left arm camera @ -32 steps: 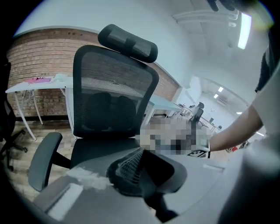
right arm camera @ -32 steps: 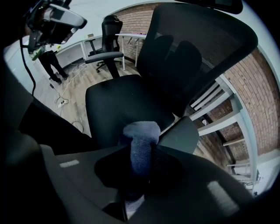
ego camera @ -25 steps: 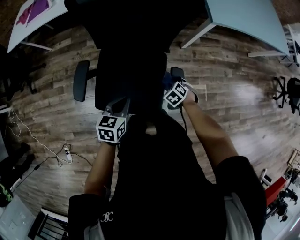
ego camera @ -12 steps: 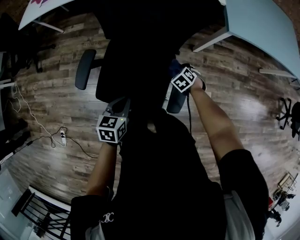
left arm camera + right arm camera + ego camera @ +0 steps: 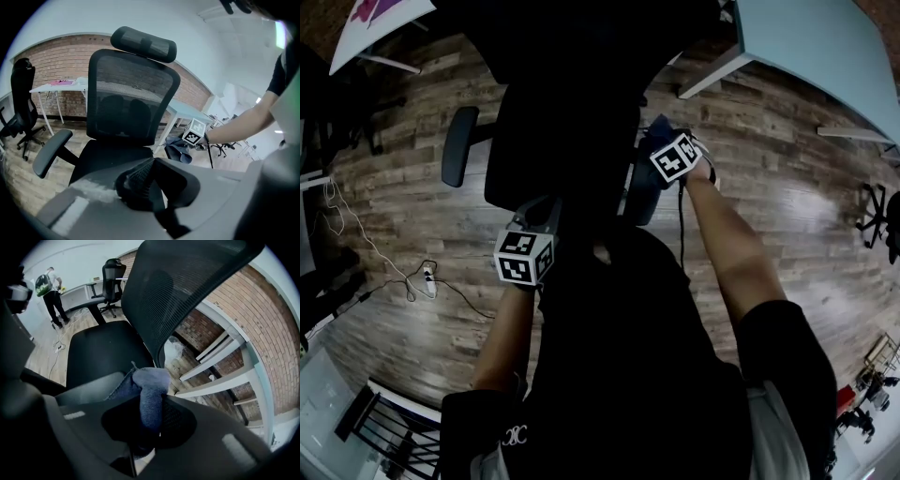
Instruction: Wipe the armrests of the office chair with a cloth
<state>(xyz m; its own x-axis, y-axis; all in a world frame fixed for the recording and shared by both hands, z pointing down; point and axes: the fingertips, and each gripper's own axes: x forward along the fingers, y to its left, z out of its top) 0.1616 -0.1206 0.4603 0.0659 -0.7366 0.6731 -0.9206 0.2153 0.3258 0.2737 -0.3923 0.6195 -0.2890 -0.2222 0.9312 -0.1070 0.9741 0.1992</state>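
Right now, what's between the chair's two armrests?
Just the black seat, with nothing on it. It shows best in the left gripper view.

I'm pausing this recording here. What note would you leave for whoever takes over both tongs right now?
Right tongs: shut on the blue cloth, which appears to drape over the first armrest, on the person's right.
Left tongs: shut, empty, held in front of the office chair.
Second armrest: bare, nothing near it.
Done: wiping of the first armrest seems under way; how much is wiped cannot be told.
Left: finish it, then carry the cloth across to the second armrest.
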